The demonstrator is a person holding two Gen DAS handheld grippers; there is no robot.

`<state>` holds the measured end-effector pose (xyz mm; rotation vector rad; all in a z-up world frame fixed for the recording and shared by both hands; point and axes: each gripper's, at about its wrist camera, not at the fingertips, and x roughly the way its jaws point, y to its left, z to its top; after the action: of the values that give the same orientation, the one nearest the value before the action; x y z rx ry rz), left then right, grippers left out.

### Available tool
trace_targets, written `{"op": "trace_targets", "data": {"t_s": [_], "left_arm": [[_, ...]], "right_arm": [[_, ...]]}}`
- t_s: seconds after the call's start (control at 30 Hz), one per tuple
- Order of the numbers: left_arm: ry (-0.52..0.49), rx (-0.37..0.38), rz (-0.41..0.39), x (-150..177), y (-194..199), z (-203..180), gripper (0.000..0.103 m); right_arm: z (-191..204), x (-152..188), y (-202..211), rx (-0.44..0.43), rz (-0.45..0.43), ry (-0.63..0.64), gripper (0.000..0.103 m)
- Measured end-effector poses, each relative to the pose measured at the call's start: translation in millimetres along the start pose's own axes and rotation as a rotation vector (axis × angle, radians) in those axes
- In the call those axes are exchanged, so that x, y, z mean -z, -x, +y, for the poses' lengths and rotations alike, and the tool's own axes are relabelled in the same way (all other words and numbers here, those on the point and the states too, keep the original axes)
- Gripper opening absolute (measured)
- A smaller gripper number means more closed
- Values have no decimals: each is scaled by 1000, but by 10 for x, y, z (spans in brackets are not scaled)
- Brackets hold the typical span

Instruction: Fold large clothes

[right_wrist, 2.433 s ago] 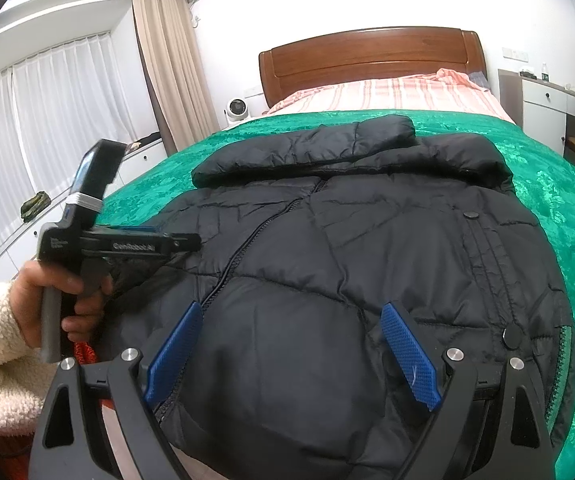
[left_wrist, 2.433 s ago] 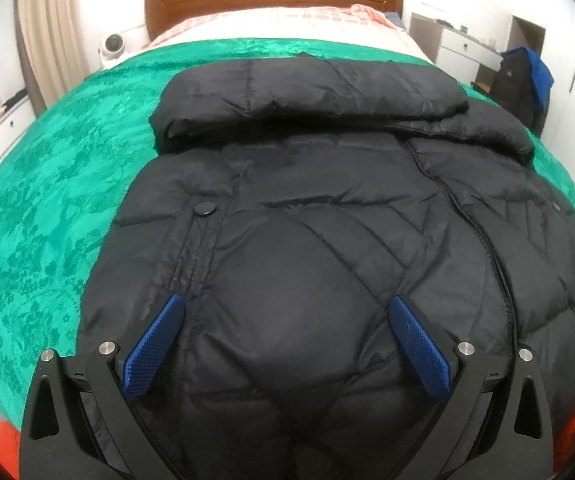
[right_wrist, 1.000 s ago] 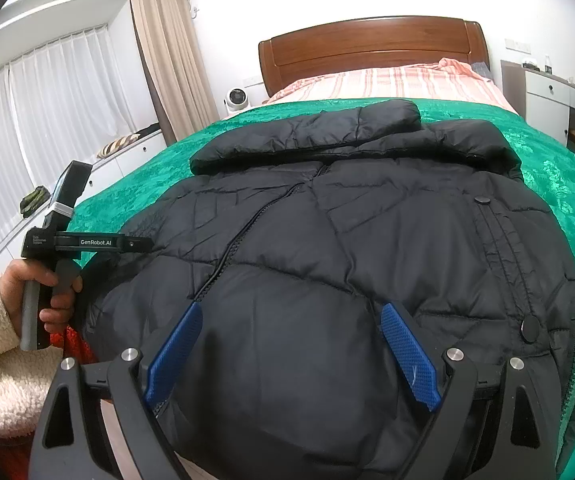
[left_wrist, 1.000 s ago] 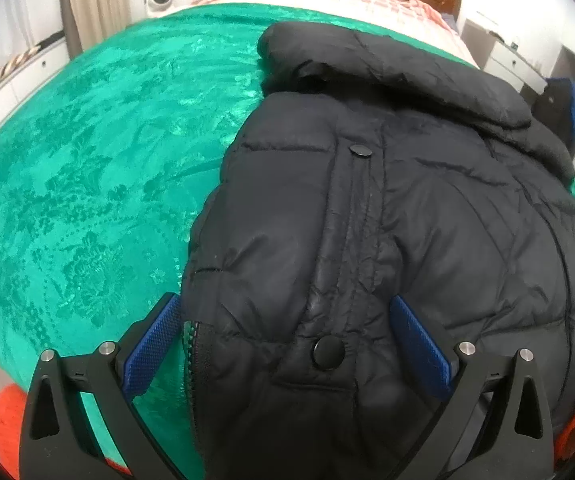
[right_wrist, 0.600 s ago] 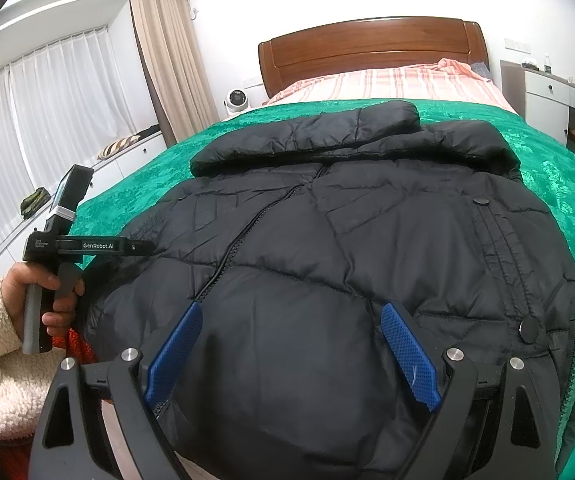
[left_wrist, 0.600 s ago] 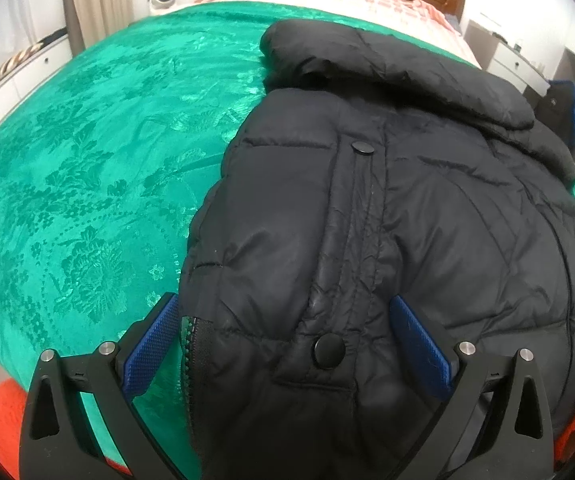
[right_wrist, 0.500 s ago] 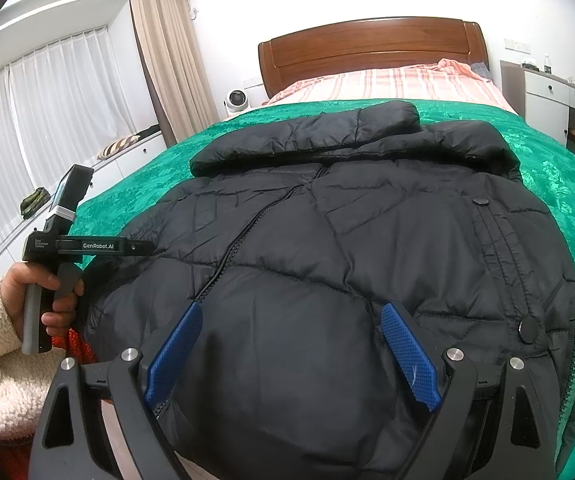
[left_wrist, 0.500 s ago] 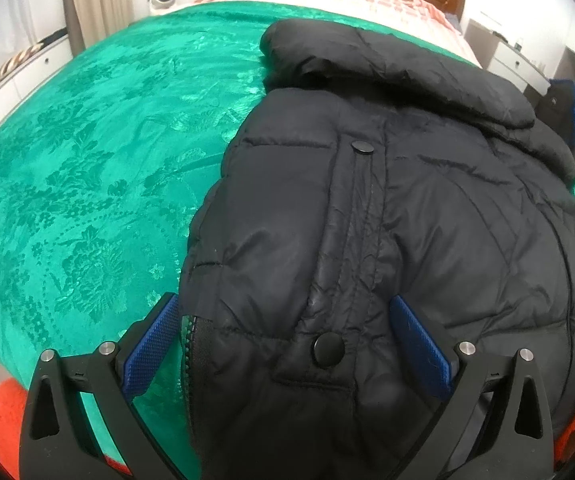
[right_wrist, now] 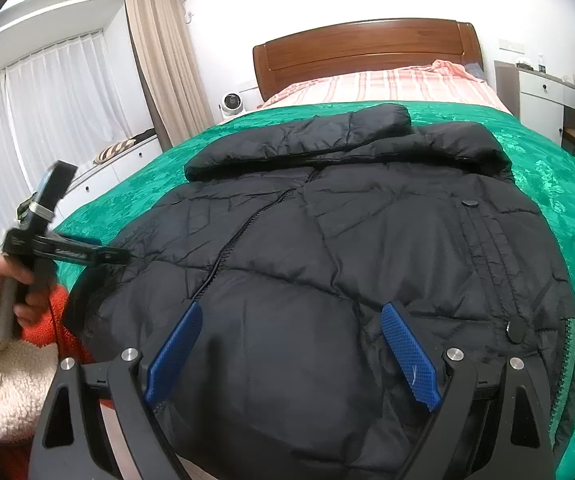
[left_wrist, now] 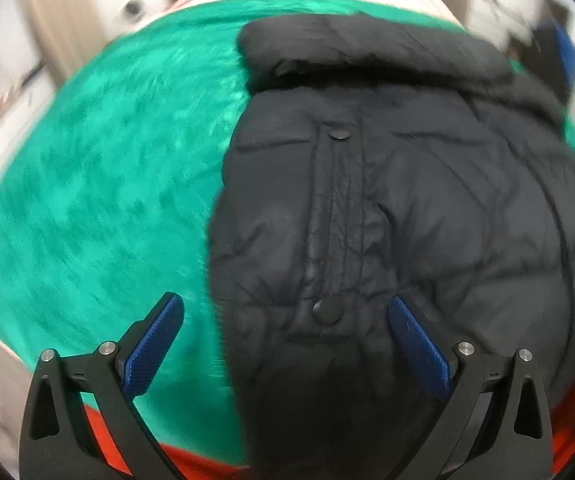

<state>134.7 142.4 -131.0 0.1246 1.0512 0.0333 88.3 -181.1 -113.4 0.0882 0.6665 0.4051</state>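
Note:
A black puffer jacket (right_wrist: 367, 220) lies front up on the green bedspread (right_wrist: 559, 184), collar toward the headboard. My right gripper (right_wrist: 291, 308) hovers open over its near hem, the blue pads (right_wrist: 407, 352) clear of the fabric. In the blurred left wrist view, my left gripper (left_wrist: 284, 300) is open above the jacket (left_wrist: 387, 208) at its left edge. A snap button (left_wrist: 326, 311) sits between the jaws, and one pad (left_wrist: 155, 340) is over the bedspread (left_wrist: 99, 200). The right wrist view shows the left gripper (right_wrist: 119, 258) at that edge, held by a hand (right_wrist: 15, 280).
A wooden headboard (right_wrist: 363, 46) and pink striped sheets (right_wrist: 387, 84) are at the far end. A white fan (right_wrist: 231, 104) and curtains (right_wrist: 159, 60) stand on the left, a white dresser (right_wrist: 543, 96) on the right. Orange cloth (right_wrist: 55, 320) lies by the near left corner.
The left gripper has rolled and its view has gone blurred; the jacket's edge now sits further right between its jaws. The right gripper has not moved.

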Motion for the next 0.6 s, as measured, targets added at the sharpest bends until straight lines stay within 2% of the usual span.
{"op": "trace_targets", "data": {"t_s": [0.1,0.17,0.23,0.33,0.5,0.6], "left_arm": [[-196,-140,-43,-58,238,-30,102],[-241,-161,-51,-77,328,-10,102],[-211,-130,-46,-81,323,30,102],[-107,-44,-9,-34,157,36,102],[28,61,30,86,-134,-148,102],[53,44,15,81,-149,-202,102]], "right_arm": [[-9,6,-10,1,2,-3,90],[-12,2,-26,-3,3,-11,90],[6,-8,-48,-8,4,-7,90],[48,14,-57,-9,9,11,90],[56,40,-43,4,13,27,90],[18,32,-46,5,11,6,90]]}}
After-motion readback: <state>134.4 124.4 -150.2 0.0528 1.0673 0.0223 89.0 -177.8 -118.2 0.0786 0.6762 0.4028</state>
